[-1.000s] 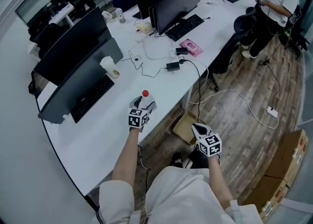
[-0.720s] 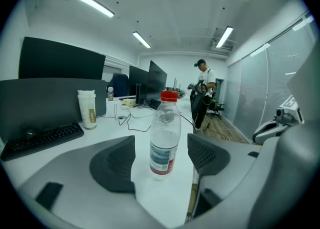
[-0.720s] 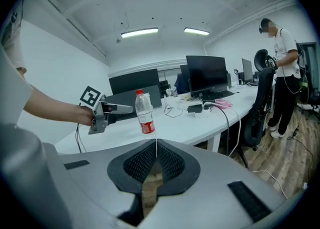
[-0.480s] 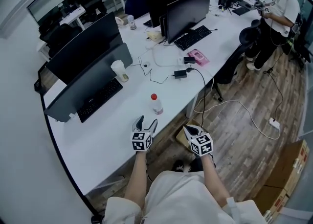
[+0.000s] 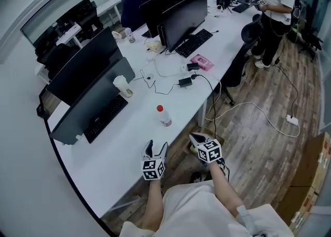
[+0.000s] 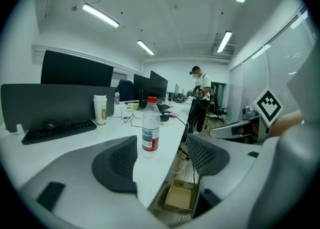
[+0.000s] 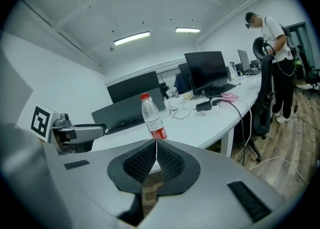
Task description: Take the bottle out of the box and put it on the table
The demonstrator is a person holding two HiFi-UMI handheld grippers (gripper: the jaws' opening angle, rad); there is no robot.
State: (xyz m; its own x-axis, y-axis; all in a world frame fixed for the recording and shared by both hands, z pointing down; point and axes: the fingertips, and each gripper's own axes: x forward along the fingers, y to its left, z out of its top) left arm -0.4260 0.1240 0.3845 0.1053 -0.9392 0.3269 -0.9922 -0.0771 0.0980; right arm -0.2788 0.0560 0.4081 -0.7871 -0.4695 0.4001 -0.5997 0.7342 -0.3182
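When looking for the bottle, find it upright on the white surface, red cap on top, close to the front edge and clear of everything else there. Not in the box, open on the floor just below that edge.

Well apart from both tools. Straight ahead of the left tool, almost centred in the gap in the left gripper view, only a shade toward the left-hand pad. Ahead and to the left of the right tool, off the edge, above the floor and near the box. By the head view, left tool a little nearer and about level with the front edge of the surface. Right tool slightly farther, though also pointed roughly at the bottle.

Left tool: jaws spread wide, nothing between the pads. Right tool: jaws pressed together to a thin seam, nothing pinched.

Long axis of the bottle vertical, so any fresh grasp best made from the side, across the body below the cap, pads level. Judging by this layout, probably no such grasp needed: out of the box, down on the surface, steady on its base, touched by neither tool. If anything remains, likely only drawing both tools away without brushing the bottle. Easy enough, given the open space between.
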